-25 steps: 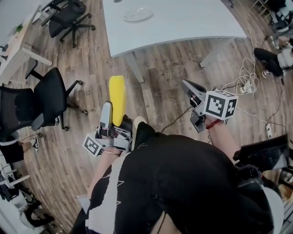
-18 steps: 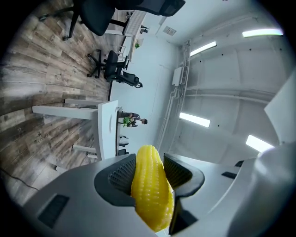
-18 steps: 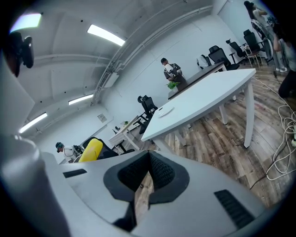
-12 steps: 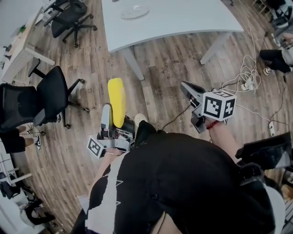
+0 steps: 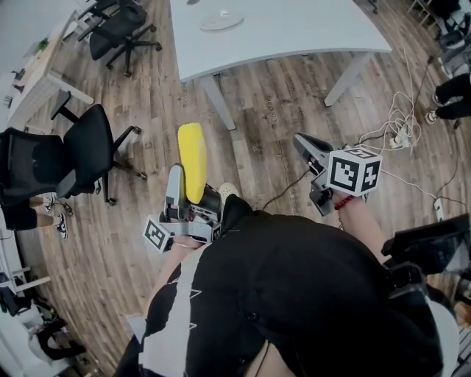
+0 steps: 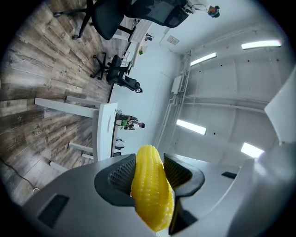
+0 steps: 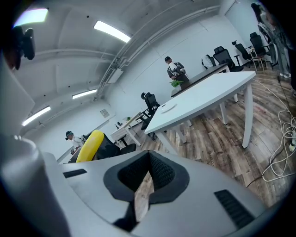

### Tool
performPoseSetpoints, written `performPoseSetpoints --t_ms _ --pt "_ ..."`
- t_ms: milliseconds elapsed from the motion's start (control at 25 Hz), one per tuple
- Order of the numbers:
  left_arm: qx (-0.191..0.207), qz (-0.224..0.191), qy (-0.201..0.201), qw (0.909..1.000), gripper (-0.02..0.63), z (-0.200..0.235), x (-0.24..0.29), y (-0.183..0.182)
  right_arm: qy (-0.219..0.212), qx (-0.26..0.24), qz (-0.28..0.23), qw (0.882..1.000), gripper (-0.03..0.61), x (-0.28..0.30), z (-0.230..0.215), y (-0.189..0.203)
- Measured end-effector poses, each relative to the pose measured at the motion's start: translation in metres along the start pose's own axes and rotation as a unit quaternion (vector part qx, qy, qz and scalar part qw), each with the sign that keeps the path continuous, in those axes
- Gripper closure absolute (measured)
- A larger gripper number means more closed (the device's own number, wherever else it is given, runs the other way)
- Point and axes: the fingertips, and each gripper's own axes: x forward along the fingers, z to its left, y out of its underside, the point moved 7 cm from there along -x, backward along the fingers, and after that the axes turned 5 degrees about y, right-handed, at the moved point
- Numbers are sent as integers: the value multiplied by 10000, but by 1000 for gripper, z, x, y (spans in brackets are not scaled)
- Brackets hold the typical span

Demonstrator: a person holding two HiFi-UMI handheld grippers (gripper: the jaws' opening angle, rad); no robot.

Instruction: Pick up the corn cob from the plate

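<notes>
Black office chair (image 5: 82, 151) at left, on wood floor (image 5: 250, 132). Left gripper (image 5: 182, 190): jaws clamped on corn cob (image 5: 193, 158). Cob stands upright, tip above jaws, over floor, well apart from plate (image 5: 221, 22). Plate lies near left end of white worktop (image 5: 309, 33). Right gripper (image 5: 310, 151): jaws all but together, nothing between. White cables (image 5: 397, 125) on floor at right.

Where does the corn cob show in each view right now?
Head view: corn cob left of centre, pointing up the picture.
Left gripper view: bottom centre, clamped between the jaws.
Right gripper view: far left, mid-height.
Shared landmark: white table.
</notes>
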Motion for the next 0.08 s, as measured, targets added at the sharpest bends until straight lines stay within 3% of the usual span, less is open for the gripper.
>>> performPoseSetpoints --t_ms 80 --pt "2 7 -11 10000 419 -3 -4 -2 6 -14 14 10000 565 -1 3 3"
